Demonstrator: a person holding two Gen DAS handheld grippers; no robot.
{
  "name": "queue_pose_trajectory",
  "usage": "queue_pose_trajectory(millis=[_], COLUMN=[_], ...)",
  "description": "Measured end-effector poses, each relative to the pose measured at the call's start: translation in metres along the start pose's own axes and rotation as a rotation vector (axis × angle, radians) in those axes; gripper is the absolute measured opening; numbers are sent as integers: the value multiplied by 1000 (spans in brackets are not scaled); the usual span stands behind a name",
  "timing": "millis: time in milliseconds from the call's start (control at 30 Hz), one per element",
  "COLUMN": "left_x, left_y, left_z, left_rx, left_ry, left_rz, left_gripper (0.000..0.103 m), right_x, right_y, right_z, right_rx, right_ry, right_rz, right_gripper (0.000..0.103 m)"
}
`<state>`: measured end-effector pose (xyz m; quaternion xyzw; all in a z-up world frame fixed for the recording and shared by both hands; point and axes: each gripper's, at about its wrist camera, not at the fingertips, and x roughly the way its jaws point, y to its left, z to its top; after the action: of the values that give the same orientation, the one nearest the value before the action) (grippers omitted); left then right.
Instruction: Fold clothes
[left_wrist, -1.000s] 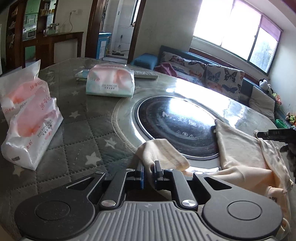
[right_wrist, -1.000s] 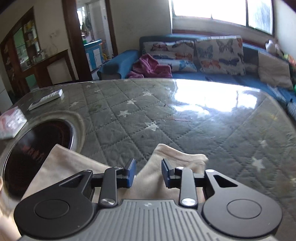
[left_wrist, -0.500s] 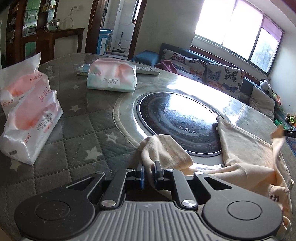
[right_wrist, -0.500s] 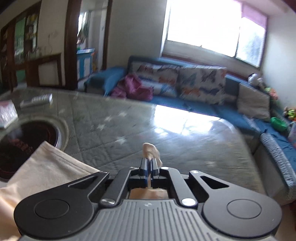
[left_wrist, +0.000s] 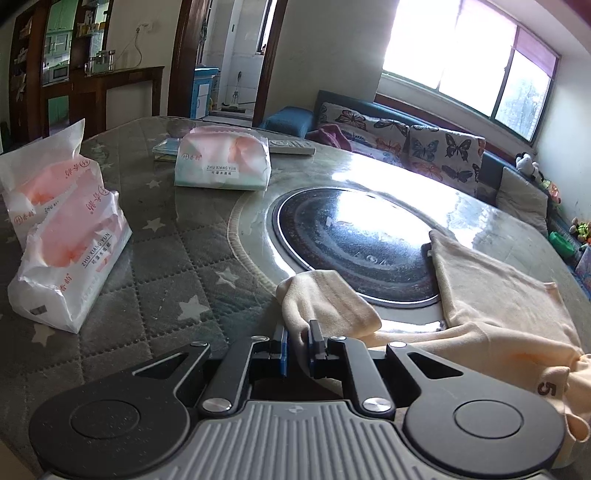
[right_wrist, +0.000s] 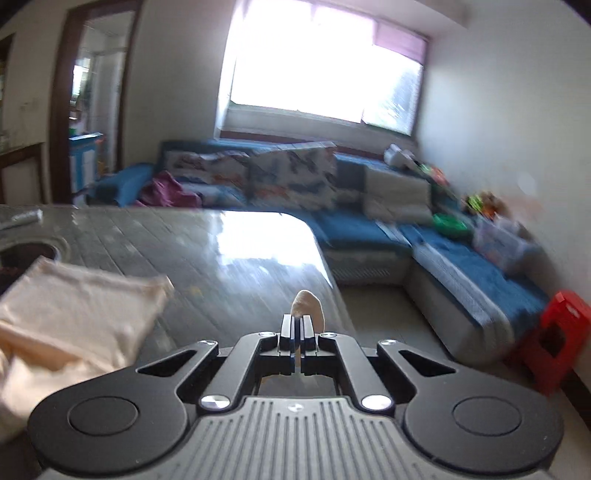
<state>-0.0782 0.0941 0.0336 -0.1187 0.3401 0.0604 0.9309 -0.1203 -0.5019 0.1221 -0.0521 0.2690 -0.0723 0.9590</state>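
The desk (left_wrist: 155, 236), covered in grey quilted cloth with pale stars under a glossy sheet, has a round black glass plate (left_wrist: 354, 240) set into its middle. Beyond its far edge runs a blue sofa (right_wrist: 369, 229) with butterfly cushions under a bright window.

Against the earlier pictures, the right wrist view has swung away to the right: it used to look down on the desk and the cloth, and it now looks past the desk's corner toward the sofa and a red stool (right_wrist: 554, 332), all smeared with motion blur. The left view is almost unchanged.

The cream garment (left_wrist: 495, 295) lies across the near right part of the desk, its far edge over the rim of the black plate, a printed "5" showing on the bunched part at the near right (the rest of the print is hidden).

Three tissue packs sit on the left: two (left_wrist: 70, 254) near the left edge and one (left_wrist: 221, 162) farther back, with a remote (left_wrist: 291, 147) just behind it.

The left tongs (left_wrist: 298, 341) are narrowed onto a fold of the garment, which spills out ahead of the tips; they point down toward the desk.

The right tongs (right_wrist: 296, 328), open a second ago, are now pressed together on a thin bit of the same cream cloth, a small tuft poking up beyond the tips.
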Motion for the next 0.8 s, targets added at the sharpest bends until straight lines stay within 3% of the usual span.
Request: queue_pose_trajectory(millis=[233,400,567,700,800], left_x=[-3,-13,-20,-31,-36], left_y=[0,3,12,-5,-27], left_z=[3,5,4,3,4], left_rx=[33,56,51,105,141], left_ry=[4,-11,-7,-20,-22], left_rz=[15,45,59,-6,-102], left_gripper=[14,14,14,14,14], right_x=[12,11,8,-4,-9], right_y=[-32,-41,-54,-48,-36], right_z=[-58,-71,-80,-74,-66], right_rx=[73,117,121,124,112], right_ry=[151,187,223,191,166], right_rz=[-84,-94,-171,-121,-48], right_gripper=[2,2,2,7,8])
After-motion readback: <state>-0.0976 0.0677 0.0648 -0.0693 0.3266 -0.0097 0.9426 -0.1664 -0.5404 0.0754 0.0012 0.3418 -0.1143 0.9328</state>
